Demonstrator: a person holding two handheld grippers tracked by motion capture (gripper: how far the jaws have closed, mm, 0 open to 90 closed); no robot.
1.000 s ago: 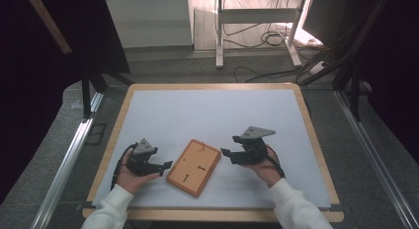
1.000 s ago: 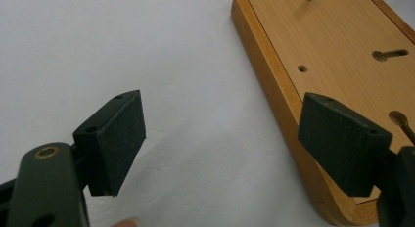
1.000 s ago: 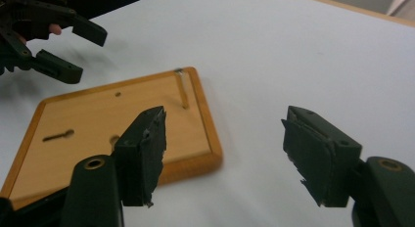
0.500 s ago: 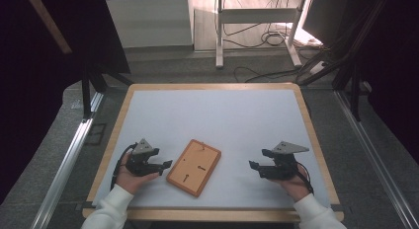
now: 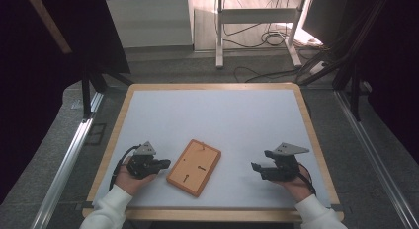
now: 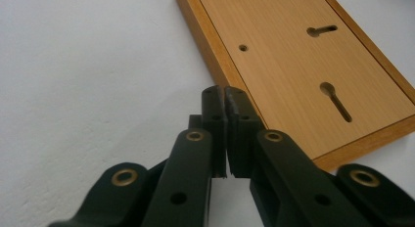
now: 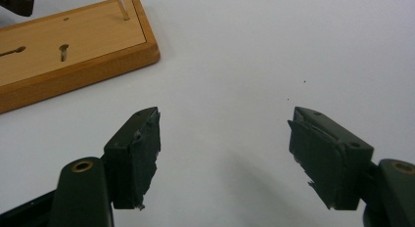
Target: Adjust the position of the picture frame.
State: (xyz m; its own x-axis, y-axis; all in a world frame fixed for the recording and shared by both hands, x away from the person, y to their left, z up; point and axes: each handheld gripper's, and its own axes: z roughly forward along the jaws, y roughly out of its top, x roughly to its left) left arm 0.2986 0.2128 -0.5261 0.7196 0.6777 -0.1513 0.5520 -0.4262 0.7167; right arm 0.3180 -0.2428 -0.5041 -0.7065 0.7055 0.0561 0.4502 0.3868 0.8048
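While the left gripper (image 5: 165, 164) has just clenched empty beside the flat rectangular wooden board (image 5: 194, 167) mid-table, the right gripper (image 5: 255, 167) has drawn away rightward, released; a thin peg (image 7: 121, 5), perhaps wooden, stands in it

One wooden board (image 5: 193, 167), one peg (image 7: 121, 5), two hand-held grippers (image 5: 163, 164) (image 5: 256, 167).

I see white sleeves on both arms. My left gripper (image 5: 160, 165) is black, with a small grey three-cornered plate on top and a black cable looping behind it. My right gripper (image 5: 258, 169) is black too. Its pads (image 7: 142, 148) look torn, beside round brass rivets.
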